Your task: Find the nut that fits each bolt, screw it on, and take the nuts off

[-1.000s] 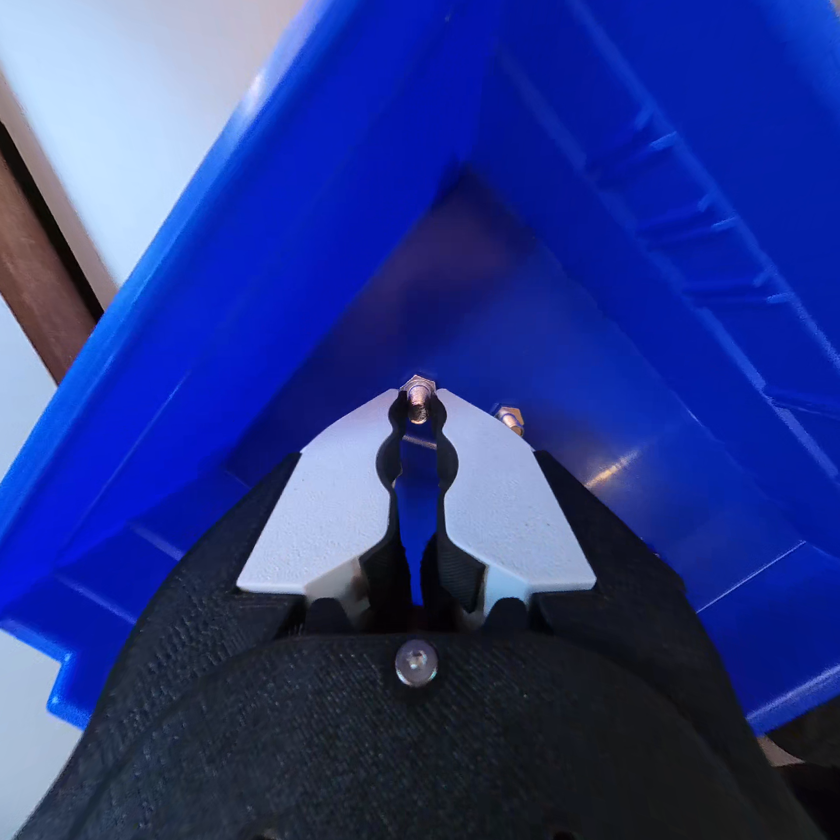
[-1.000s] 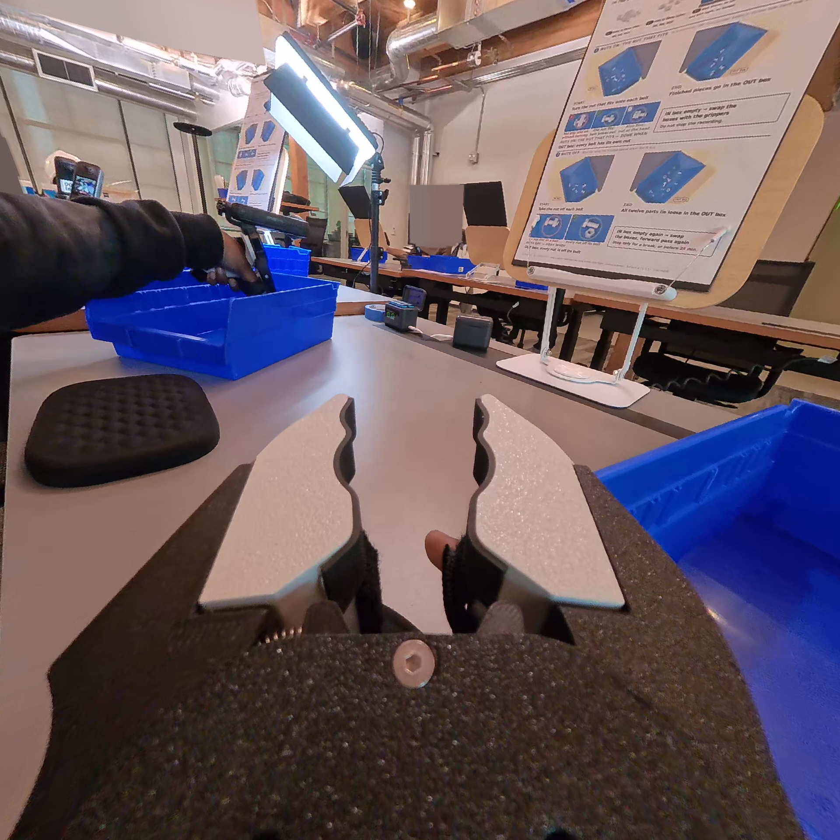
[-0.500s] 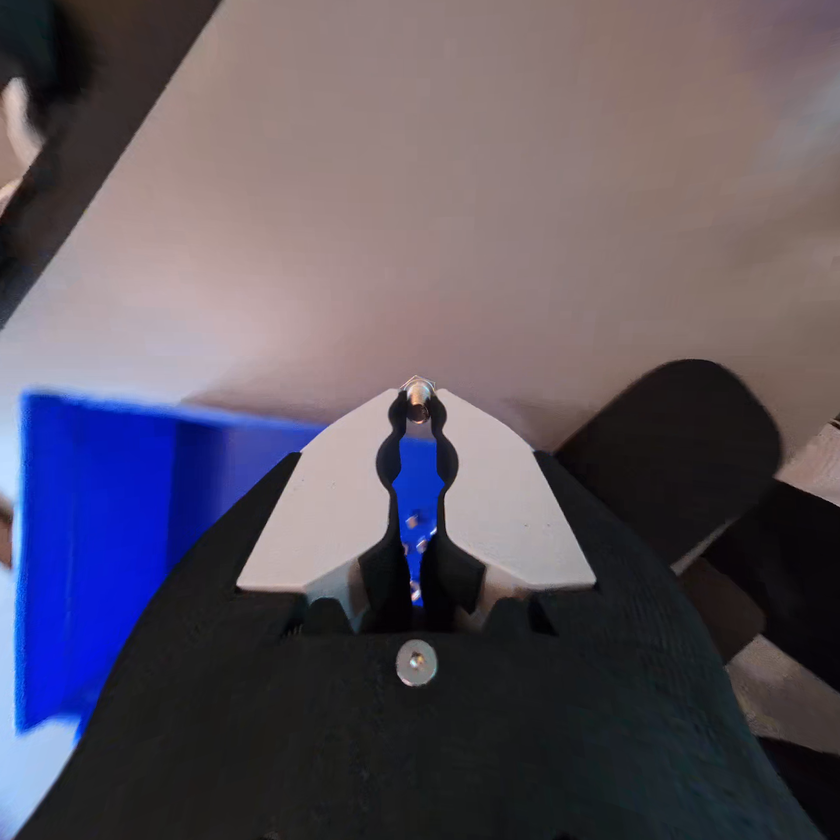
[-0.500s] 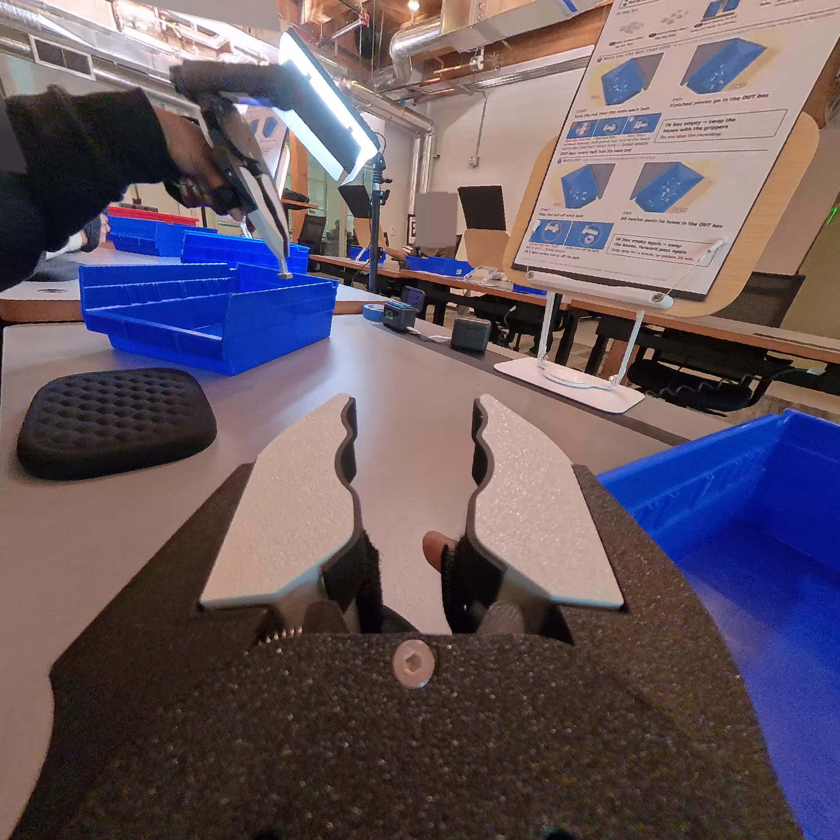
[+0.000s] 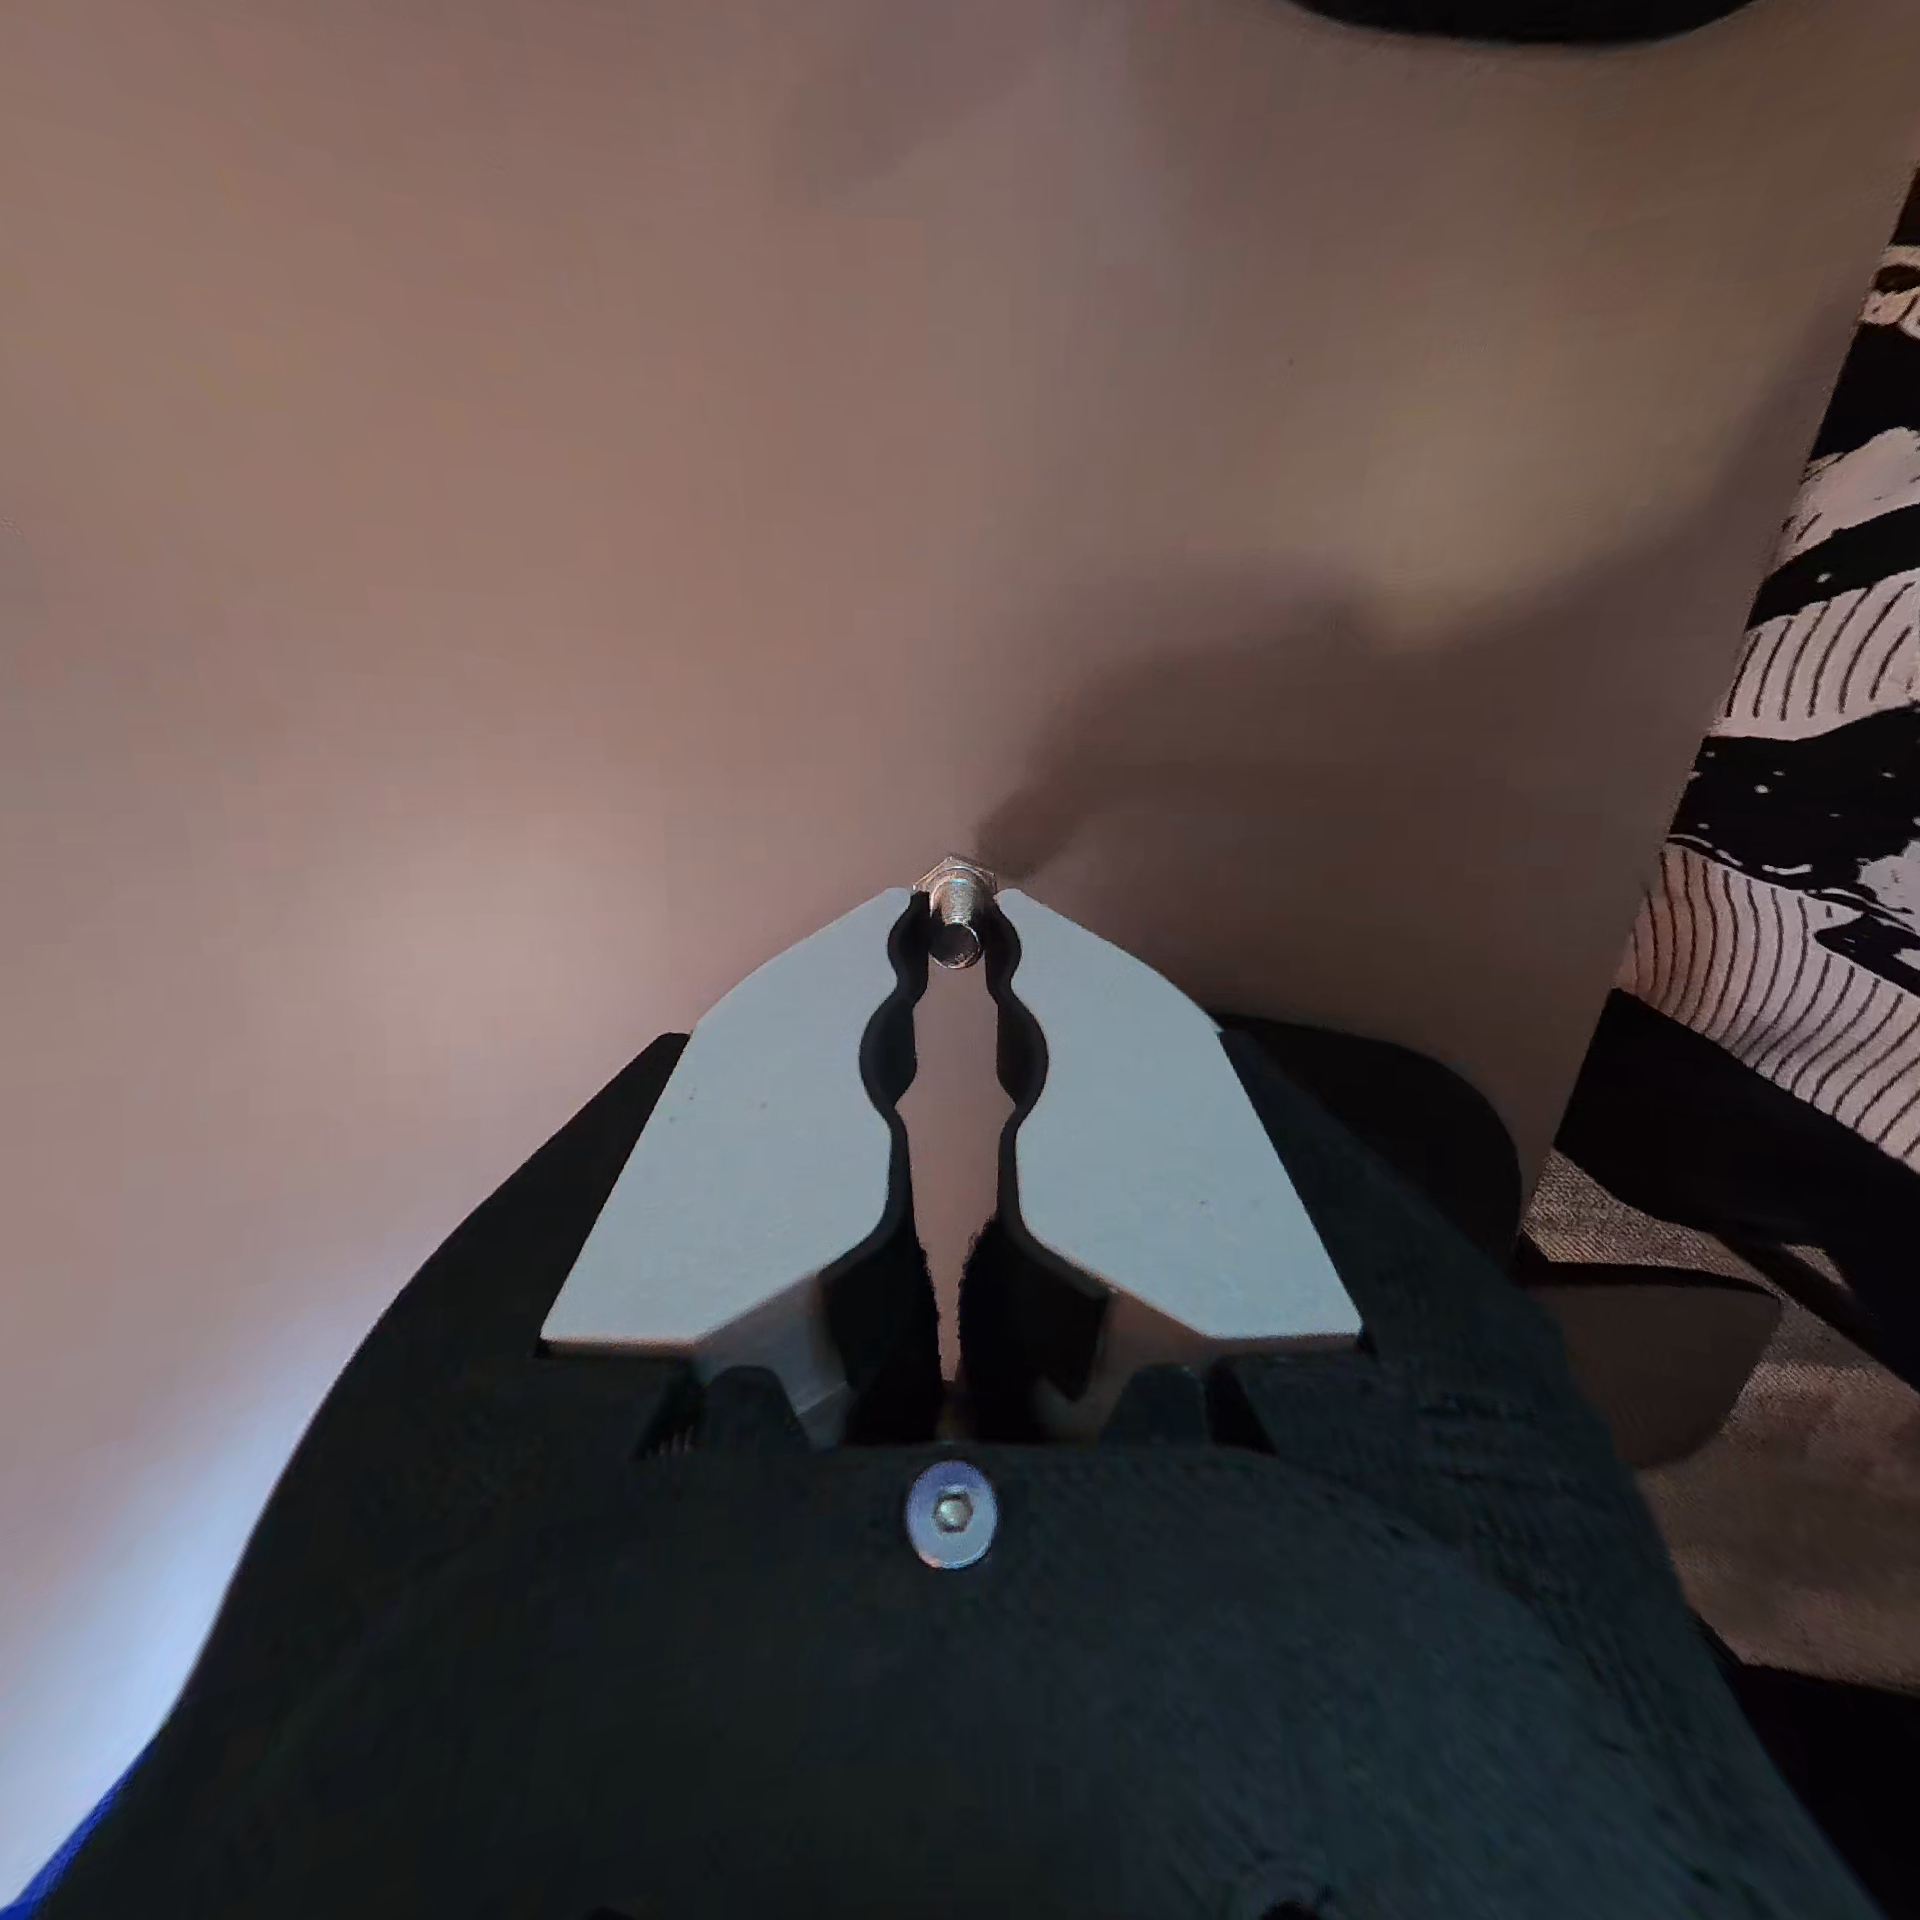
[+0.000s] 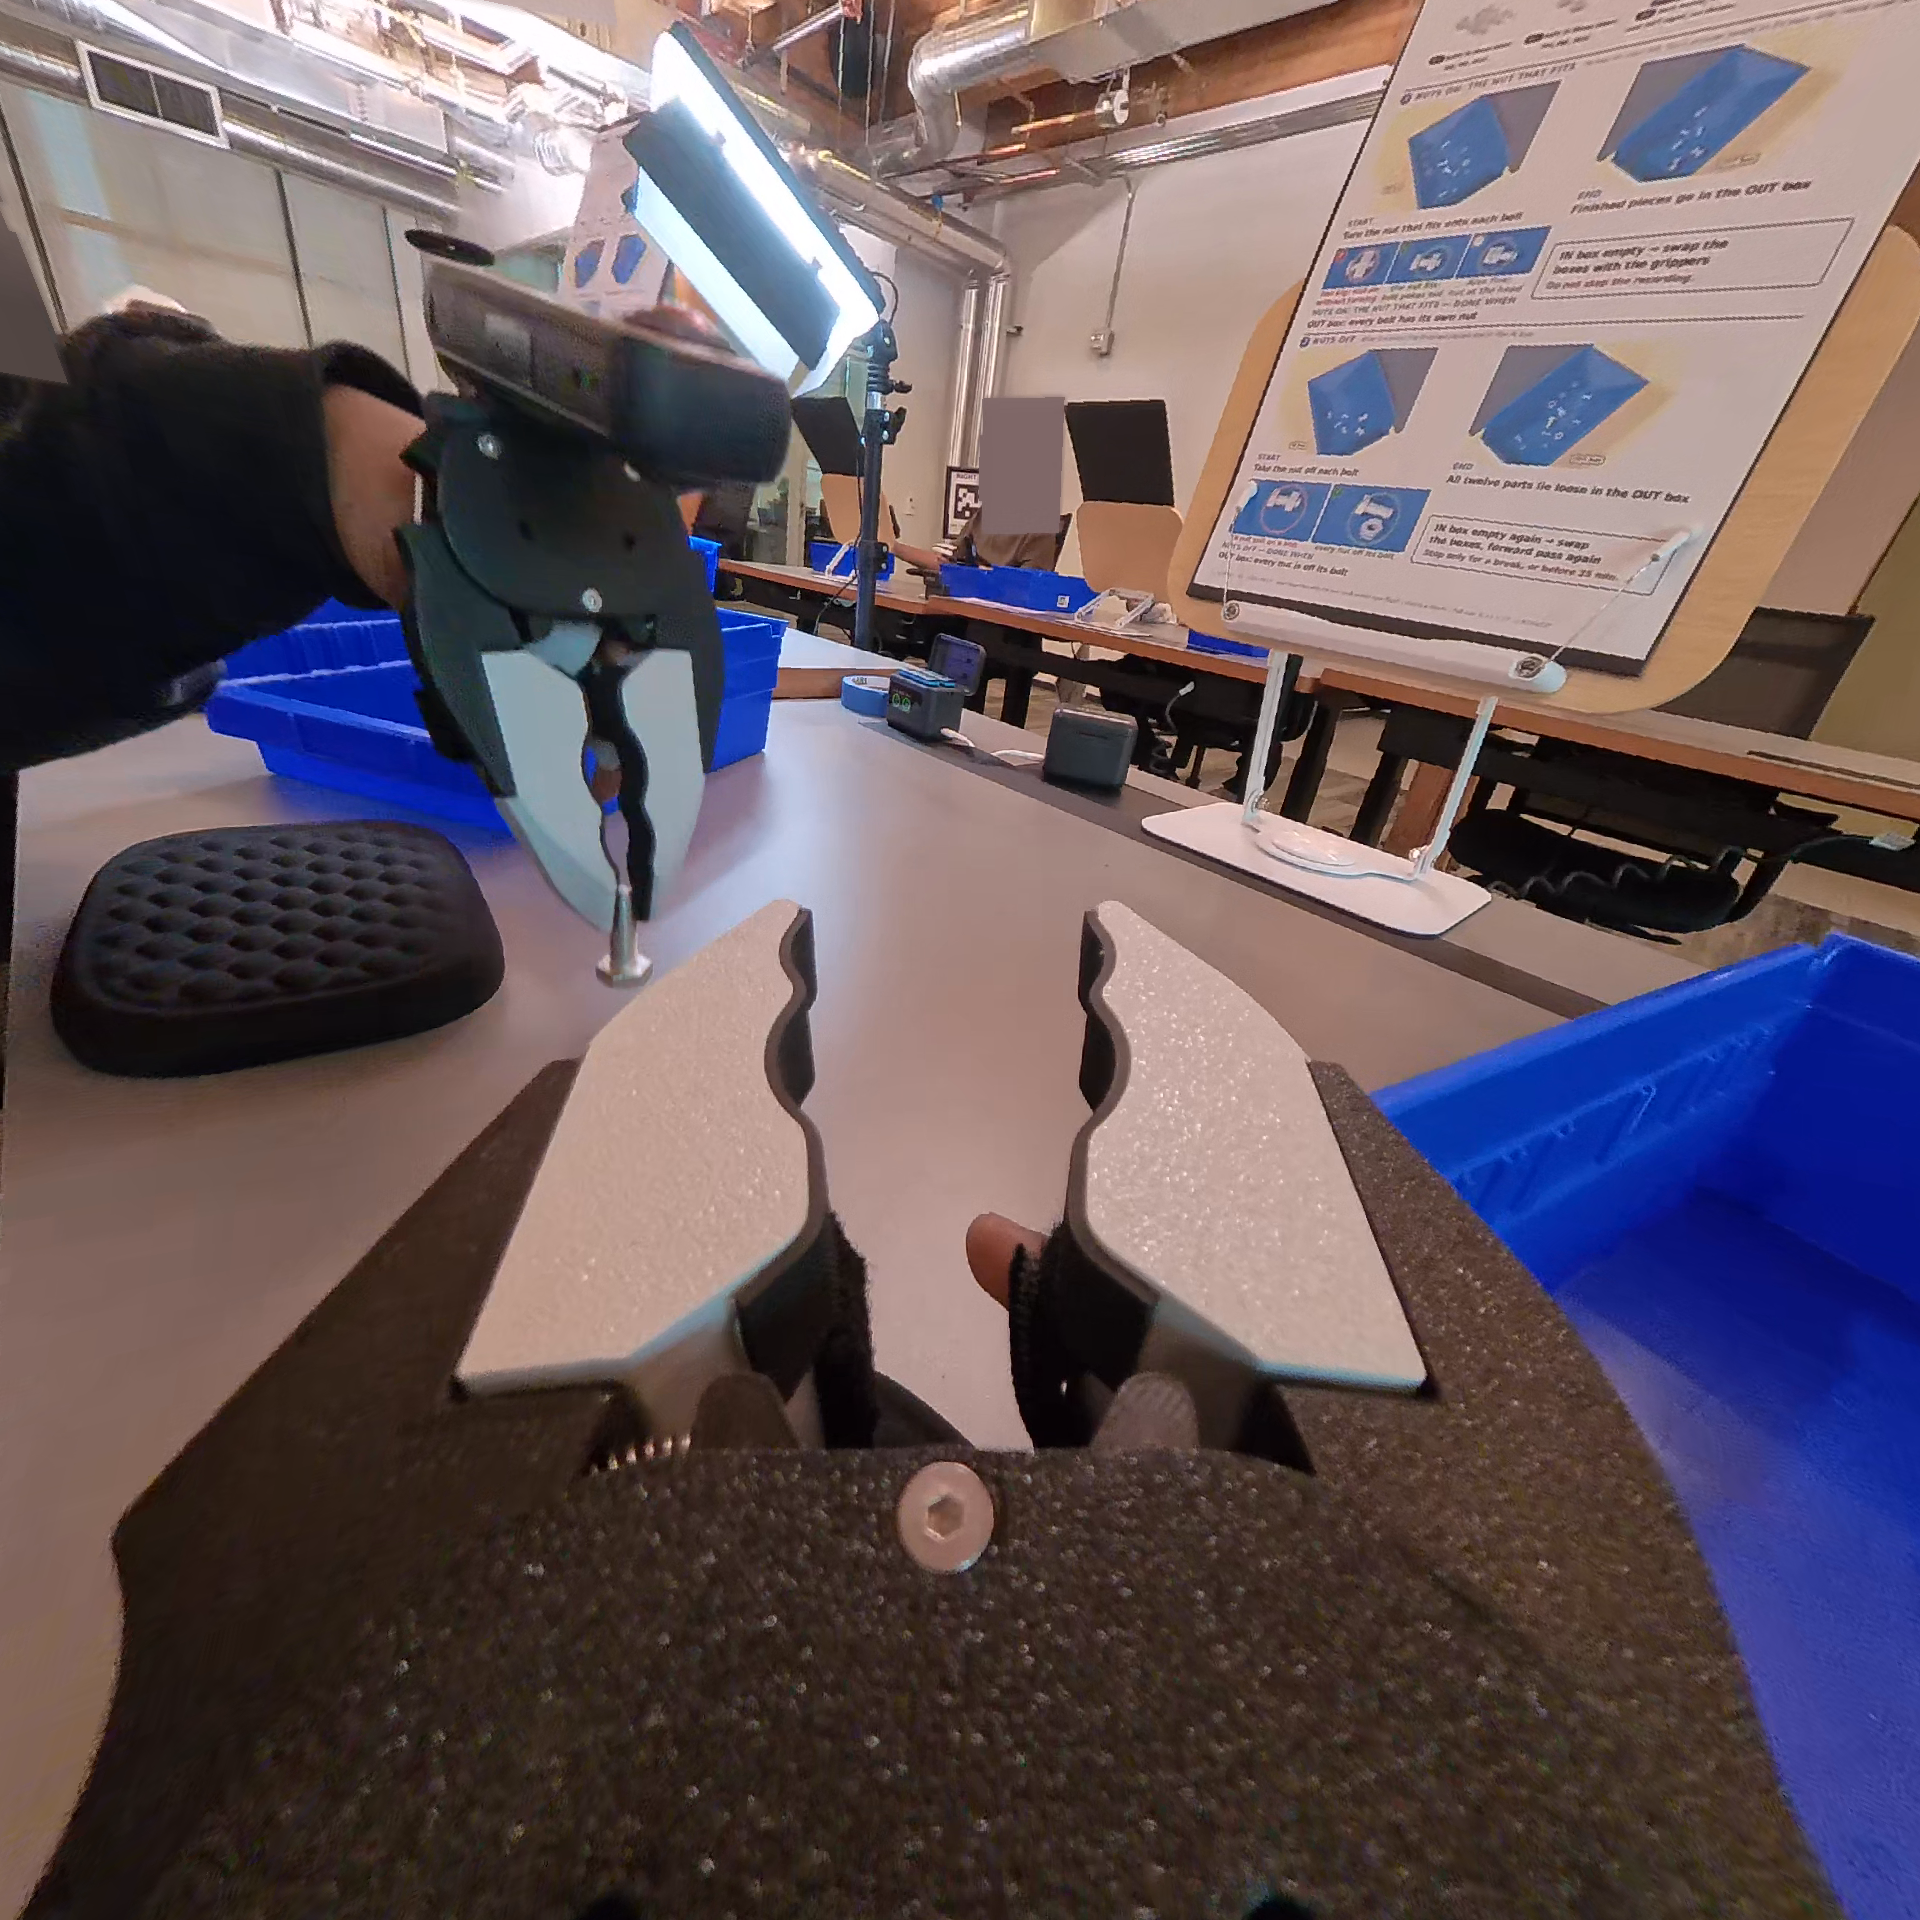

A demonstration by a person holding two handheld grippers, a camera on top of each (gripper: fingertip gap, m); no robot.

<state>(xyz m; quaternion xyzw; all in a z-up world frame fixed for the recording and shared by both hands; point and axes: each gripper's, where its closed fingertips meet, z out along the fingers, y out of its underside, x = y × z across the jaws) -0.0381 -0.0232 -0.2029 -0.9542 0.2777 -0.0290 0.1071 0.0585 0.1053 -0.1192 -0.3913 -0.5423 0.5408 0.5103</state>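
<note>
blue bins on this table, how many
2: one blue bin at the far left behind the left tongs, another at the right edge. More sit on tables behind.

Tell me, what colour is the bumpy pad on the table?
Black. The bumpy pad shows best in the right wrist view.

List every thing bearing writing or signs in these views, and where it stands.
Instruction board on white stand, right rear: printed text, not transcribed.
Poster behind the lamp: too small.
Square code marker, far back: pattern only.
Dark device on table: blurred.
Left wrist view: none.
</note>
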